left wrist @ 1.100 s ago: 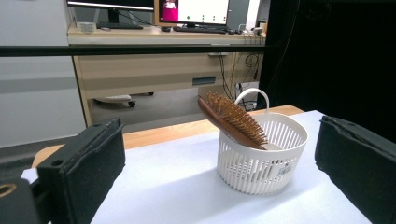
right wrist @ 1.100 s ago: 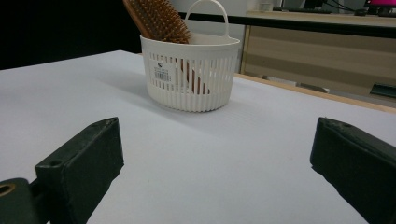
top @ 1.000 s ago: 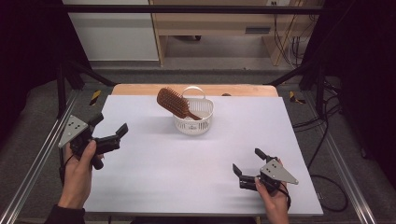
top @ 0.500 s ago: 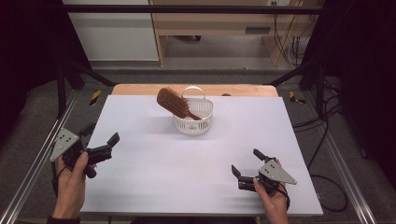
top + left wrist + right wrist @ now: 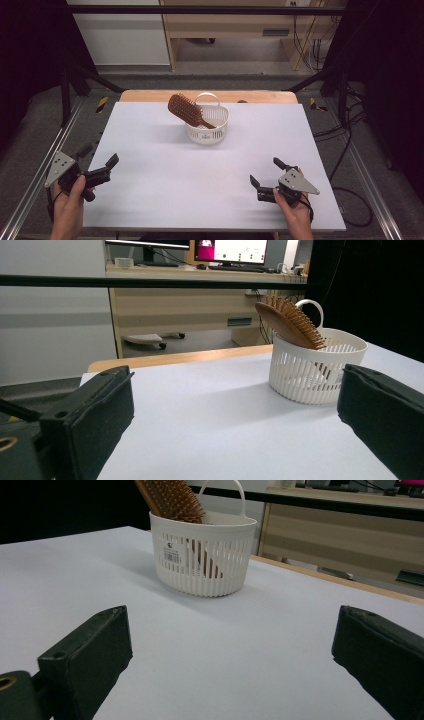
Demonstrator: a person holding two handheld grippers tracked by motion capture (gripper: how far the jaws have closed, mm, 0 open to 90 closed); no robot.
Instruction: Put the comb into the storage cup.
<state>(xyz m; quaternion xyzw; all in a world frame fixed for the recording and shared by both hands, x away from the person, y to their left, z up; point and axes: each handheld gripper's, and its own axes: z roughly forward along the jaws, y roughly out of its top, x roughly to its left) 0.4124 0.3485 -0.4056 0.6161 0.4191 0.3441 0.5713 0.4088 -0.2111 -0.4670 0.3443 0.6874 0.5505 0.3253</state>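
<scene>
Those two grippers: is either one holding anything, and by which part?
Nothing is held. The left gripper and right gripper are open and empty.

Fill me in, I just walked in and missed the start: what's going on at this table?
A person holds a two-jaw gripper in each hand over a white table. Both the left gripper and the right gripper are open and hold nothing, near the table's front edge. Toward the far side, a brown hairbrush leans handle-down in a small white basket, its bristled head poking out over the rim. Neither gripper touches them.
</scene>
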